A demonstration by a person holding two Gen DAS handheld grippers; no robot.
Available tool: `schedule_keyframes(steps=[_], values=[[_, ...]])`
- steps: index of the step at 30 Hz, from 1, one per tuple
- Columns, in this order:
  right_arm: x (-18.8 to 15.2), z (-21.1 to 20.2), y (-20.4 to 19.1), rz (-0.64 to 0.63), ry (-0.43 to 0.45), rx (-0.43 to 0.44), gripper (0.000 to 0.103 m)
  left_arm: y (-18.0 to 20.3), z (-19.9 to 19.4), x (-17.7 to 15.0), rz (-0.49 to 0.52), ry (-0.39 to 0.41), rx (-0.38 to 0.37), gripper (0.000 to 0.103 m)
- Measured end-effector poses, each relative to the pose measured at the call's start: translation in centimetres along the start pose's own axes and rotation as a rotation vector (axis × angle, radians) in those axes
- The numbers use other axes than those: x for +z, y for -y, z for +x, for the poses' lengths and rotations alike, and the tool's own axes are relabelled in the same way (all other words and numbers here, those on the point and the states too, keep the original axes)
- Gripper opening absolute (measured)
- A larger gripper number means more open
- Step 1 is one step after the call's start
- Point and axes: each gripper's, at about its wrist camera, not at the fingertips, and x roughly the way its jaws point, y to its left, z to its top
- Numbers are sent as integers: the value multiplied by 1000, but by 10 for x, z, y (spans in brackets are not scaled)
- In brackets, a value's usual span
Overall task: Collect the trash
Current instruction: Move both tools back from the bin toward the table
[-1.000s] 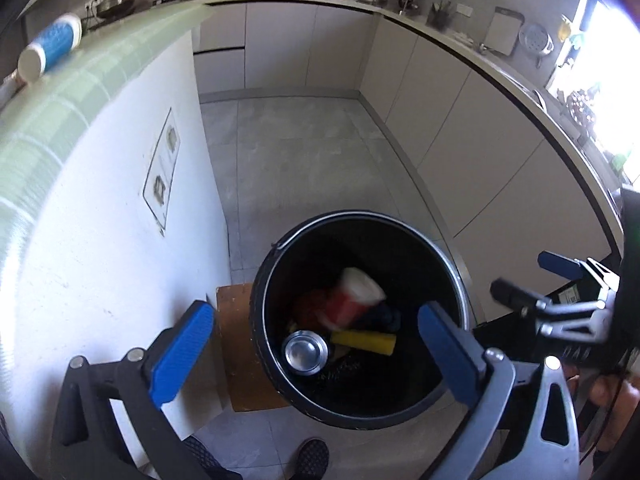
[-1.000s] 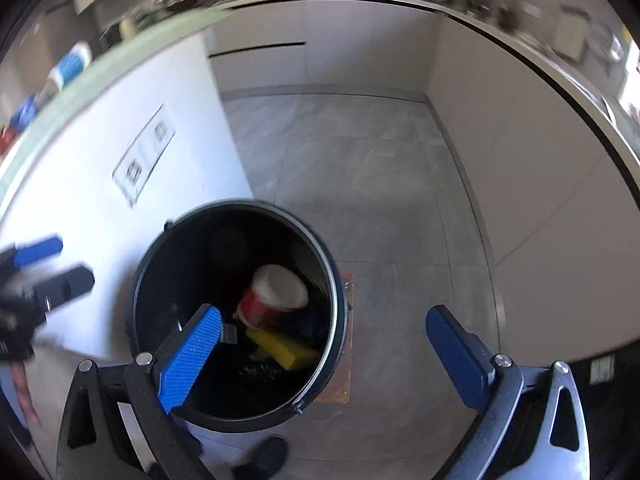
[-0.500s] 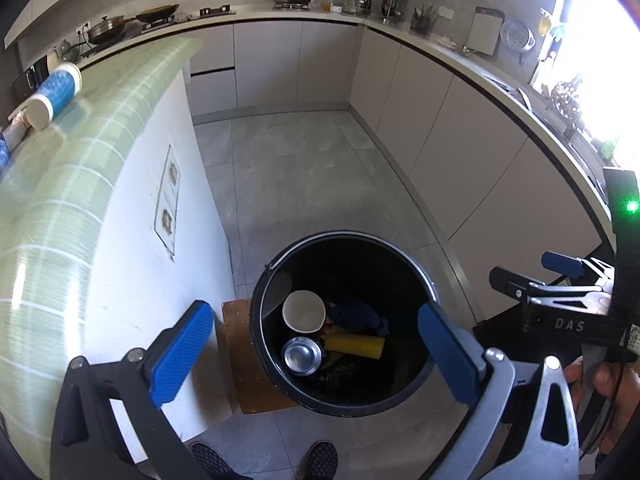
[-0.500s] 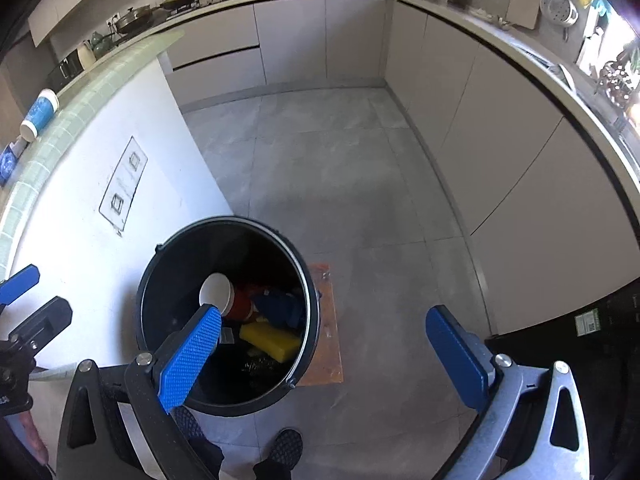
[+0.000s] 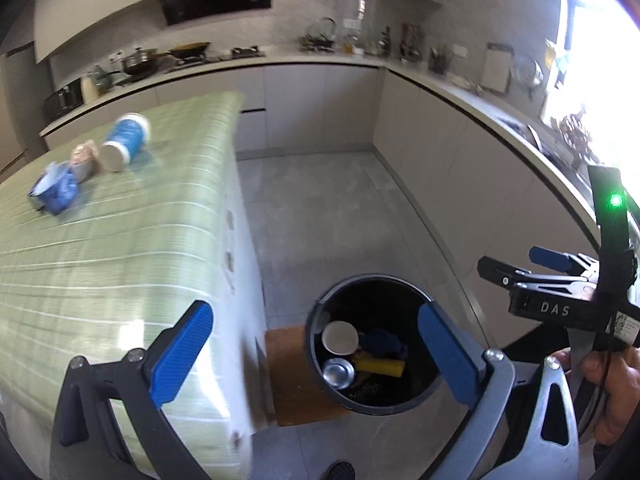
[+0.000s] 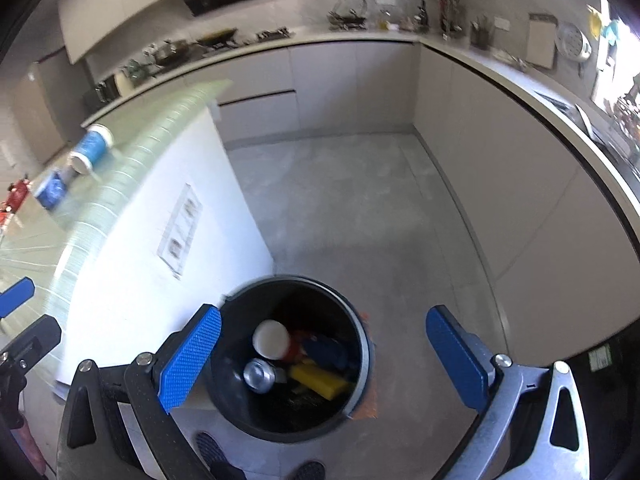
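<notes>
While both tools hang above the floor, the round black plastic trash bin [image 5: 372,344] stands on a brown square mat [image 5: 292,372] against the end of the white kitchen island, and it serves as the landmark for everything else. Inside the bin lie four countable pieces: one red paper cup with a white base [image 6: 276,340], one silver metal can [image 6: 258,376], one yellow block-shaped sponge [image 6: 318,380], and one dark blue crumpled wrapper [image 6: 324,350]. Up and left of the bin, on the island's green tiled top [image 5: 120,248], three more pieces remain: one blue-and-white paper cup lying on its side [image 5: 126,140], one pinkish packet [image 5: 83,158] touching it, and one crumpled blue-and-white wrapper [image 5: 56,188] just beside those. Over the bin, the left gripper [image 5: 316,356] has its two blue-padded jaws spread wide with nothing between them; the right gripper [image 6: 324,360] is likewise spread wide and empty-handed, held by a hand [image 5: 612,392] right of the bin.
</notes>
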Motion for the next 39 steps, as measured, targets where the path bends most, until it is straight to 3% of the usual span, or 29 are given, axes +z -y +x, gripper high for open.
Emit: schedule_keyframes(steps=[5,19,25,39], values=[[12,-2,-37,-60,6,48,103,-37,-21,1,-64,50,50,103],[46,-14,-146,-189,75,118,103,-160,-58,-3,-214,135,320,103],[66,-11,-204,-219,98,141,103,-216,-53,7,-241,148,344,100],[113,21,-320,-219,123,138,103,-318,-17,42,-261,134,289,96]])
